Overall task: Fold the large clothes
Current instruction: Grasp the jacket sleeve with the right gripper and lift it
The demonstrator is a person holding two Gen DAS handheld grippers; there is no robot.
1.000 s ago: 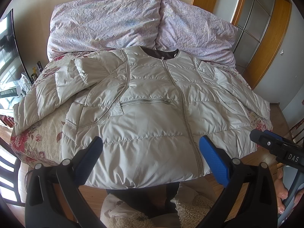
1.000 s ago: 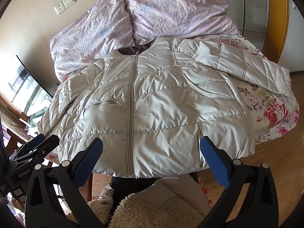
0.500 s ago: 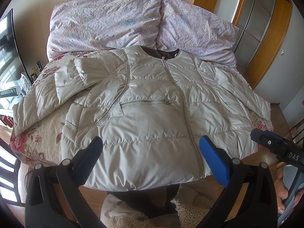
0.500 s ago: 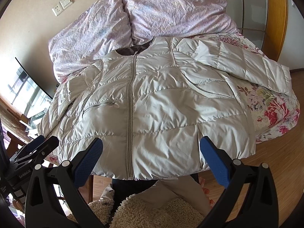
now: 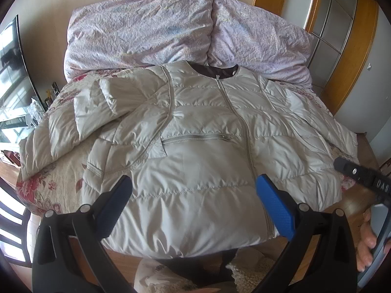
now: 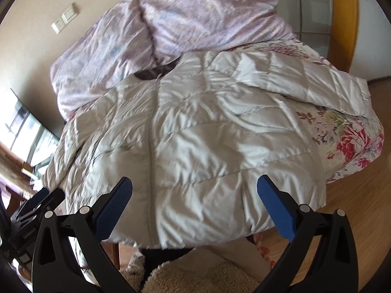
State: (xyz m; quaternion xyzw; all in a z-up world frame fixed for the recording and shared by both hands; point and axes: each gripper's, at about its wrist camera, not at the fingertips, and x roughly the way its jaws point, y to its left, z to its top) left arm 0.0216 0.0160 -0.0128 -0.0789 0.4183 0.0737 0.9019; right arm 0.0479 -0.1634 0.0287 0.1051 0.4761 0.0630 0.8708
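A pale grey quilted puffer jacket point(image 5: 195, 151) lies zipped and face up on a floral bedspread point(image 5: 56, 188), collar toward the pillows and hem hanging over the near edge. Its left sleeve point(image 5: 80, 122) is bent across the cover; the other sleeve point(image 6: 305, 83) stretches to the right. My left gripper point(image 5: 194, 195) hovers open above the hem, blue pads wide apart and holding nothing. My right gripper point(image 6: 194, 195) is open too, over the lower front of the jacket point(image 6: 195, 134). The right gripper's body point(image 5: 361, 178) shows at the far right of the left wrist view.
Two lilac pillows point(image 5: 146, 29) lean against the wall behind the collar. Wooden door frames point(image 5: 347, 56) stand at the right, a window point(image 5: 9, 78) at the left. Wood floor point(image 6: 354, 207) lies right of the bed. A person's fleecy clothing point(image 6: 200, 278) and hand point(image 5: 366, 244) are near.
The right wrist view has swung and tilted, with motion blur, so the jacket now sits rotated and closer. The left gripper has barely moved. Both stay open.
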